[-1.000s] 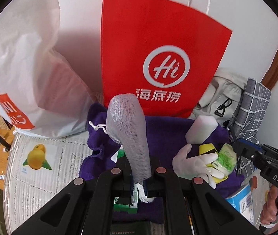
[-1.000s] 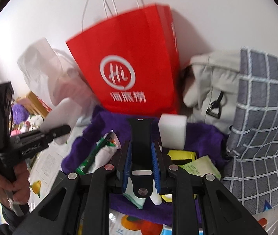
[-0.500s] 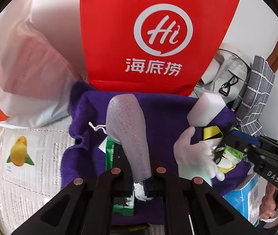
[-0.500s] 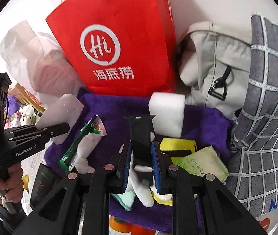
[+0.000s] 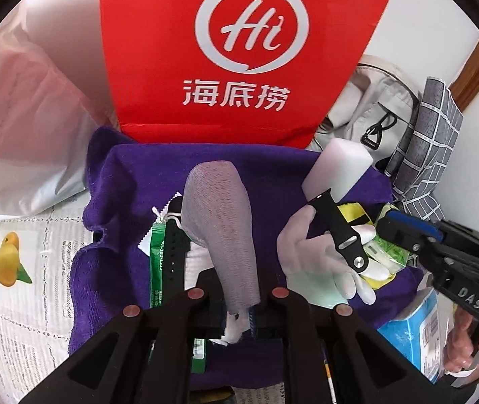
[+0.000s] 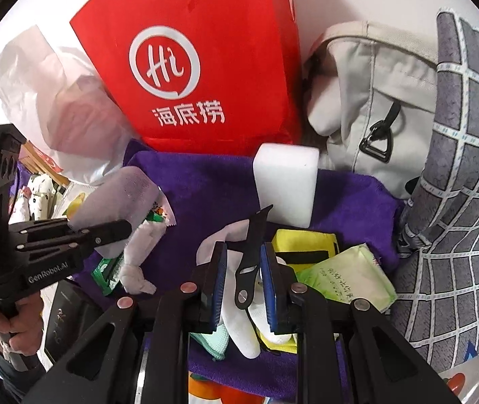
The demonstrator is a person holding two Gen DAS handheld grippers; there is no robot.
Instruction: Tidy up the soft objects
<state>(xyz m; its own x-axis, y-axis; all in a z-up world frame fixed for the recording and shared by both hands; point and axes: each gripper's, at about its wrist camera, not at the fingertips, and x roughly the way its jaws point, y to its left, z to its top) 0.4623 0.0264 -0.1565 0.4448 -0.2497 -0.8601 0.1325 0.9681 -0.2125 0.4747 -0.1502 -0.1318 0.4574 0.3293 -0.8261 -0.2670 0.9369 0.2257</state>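
My left gripper [image 5: 239, 289] grips the lower end of a grey mesh cloth [image 5: 219, 222], which stands up over the purple towel [image 5: 131, 202]. Its jaws are opening, with the cloth still pinched between them. The same gripper [image 6: 118, 235] shows at the left of the right wrist view. My right gripper [image 6: 243, 249] is shut on a black watch strap [image 6: 249, 262], which sits twisted between the blue pads. The strap [image 5: 344, 232] rests against a white glove [image 5: 310, 259] on the towel. A white sponge block [image 6: 286, 185] stands just beyond.
A red paper bag [image 5: 239, 50] stands behind the towel, with a white plastic bag [image 5: 27, 101] to its left and a beige backpack [image 6: 374, 101] and grey checked fabric [image 6: 468, 168] to its right. A green packet [image 5: 158, 269], a second black strap [image 5: 173, 245], a yellow cloth [image 6: 303, 242] and a tissue pack [image 6: 347, 279] lie on the towel.
Both grippers have come down toward the purple towel. The strap has twisted between the right pads and now lies against the glove. The mesh cloth stays in the left jaws.
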